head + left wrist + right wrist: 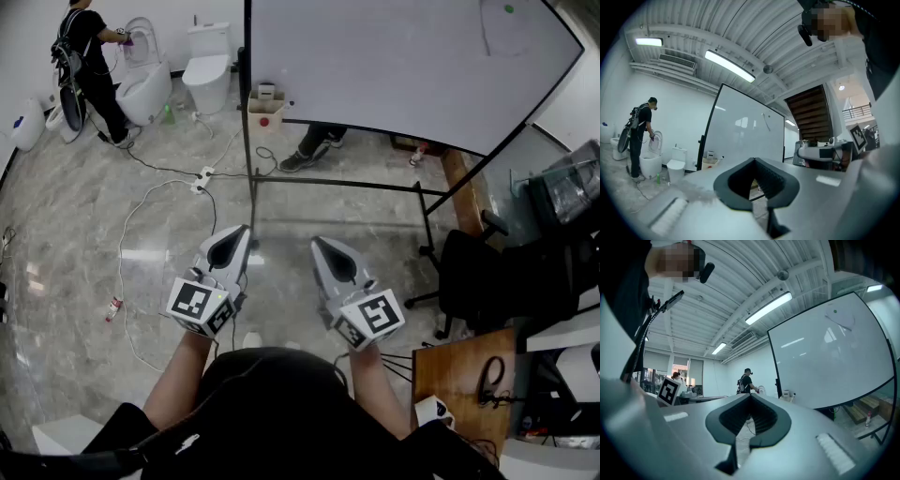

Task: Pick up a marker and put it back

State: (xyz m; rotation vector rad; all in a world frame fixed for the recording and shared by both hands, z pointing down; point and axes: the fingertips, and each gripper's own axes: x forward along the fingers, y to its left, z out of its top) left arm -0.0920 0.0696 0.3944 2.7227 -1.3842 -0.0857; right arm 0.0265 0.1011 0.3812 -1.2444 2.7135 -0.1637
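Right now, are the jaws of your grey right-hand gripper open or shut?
Shut. The right gripper view shows the jaws of the grey right gripper meeting at their tips, nothing held between them.

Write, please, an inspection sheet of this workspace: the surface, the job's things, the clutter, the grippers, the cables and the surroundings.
Surface: grey marble floor; a whiteboard on a black stand; a wooden desk at the right.
Job's things: no marker that can be made out.
Clutter: a small bottle lying on the floor; a box by the foot of the board.
Grippers: left gripper and right gripper side by side, both shut, nothing between the jaws.
Cables: a white cable and a power strip on the floor.
Surroundings: toilets, a person beside them, a black chair.
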